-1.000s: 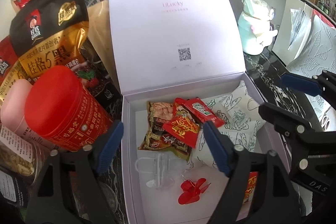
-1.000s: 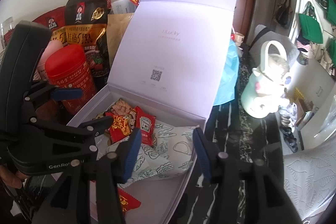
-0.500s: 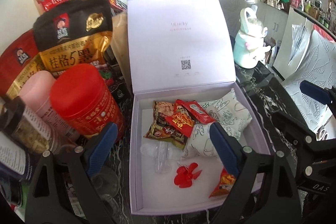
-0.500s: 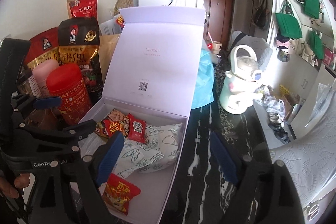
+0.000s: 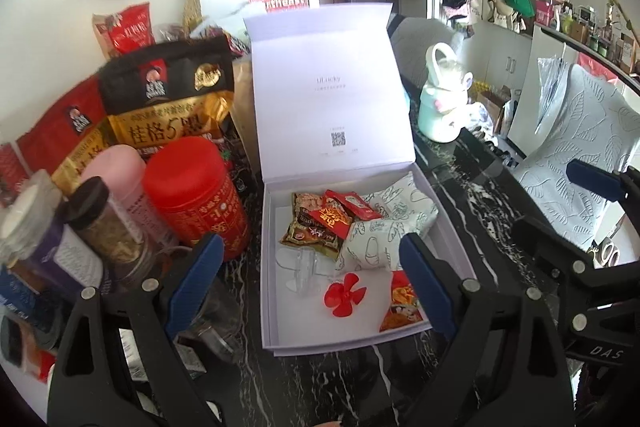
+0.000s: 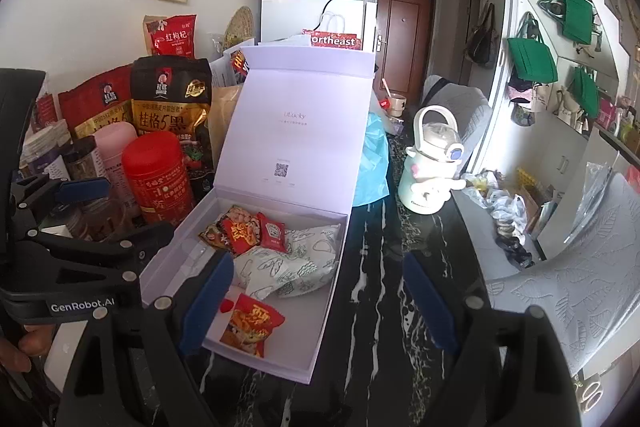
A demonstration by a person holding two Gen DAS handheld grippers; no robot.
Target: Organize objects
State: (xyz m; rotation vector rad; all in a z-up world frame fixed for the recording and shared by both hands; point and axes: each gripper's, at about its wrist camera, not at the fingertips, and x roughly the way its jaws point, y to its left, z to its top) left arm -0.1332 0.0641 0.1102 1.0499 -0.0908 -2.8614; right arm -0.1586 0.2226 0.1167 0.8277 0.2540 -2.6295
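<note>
A pale lilac box (image 5: pixel 267 267) (image 6: pixel 325 327) stands on the black marble table with its lid upright. Inside lie brown and red snack packets (image 5: pixel 316 223), a ketchup sachet (image 6: pixel 272 235), a white patterned pouch (image 5: pixel 384 227) (image 6: pixel 296 267), a clear plastic piece (image 5: pixel 300 267), a red propeller (image 5: pixel 344 295) and a red snack packet (image 6: pixel 252 323) at the front. My left gripper (image 5: pixel 310 279) hangs open above the box's near edge, holding nothing. My right gripper (image 6: pixel 320 301) is open over the box's right front corner, also holding nothing.
A red canister (image 5: pixel 196 195), a pink bottle, jars and oat bags (image 5: pixel 168 99) crowd the table left of the box. A mint and white bottle (image 6: pixel 430 171) stands behind on the right. A leaf-patterned white sheet (image 6: pixel 580 267) lies along the right edge.
Both grippers drew back and up from the box, so the whole box now shows. The right jaws widened away from the white pouch, which stays in the box. The left jaws widened slightly.
</note>
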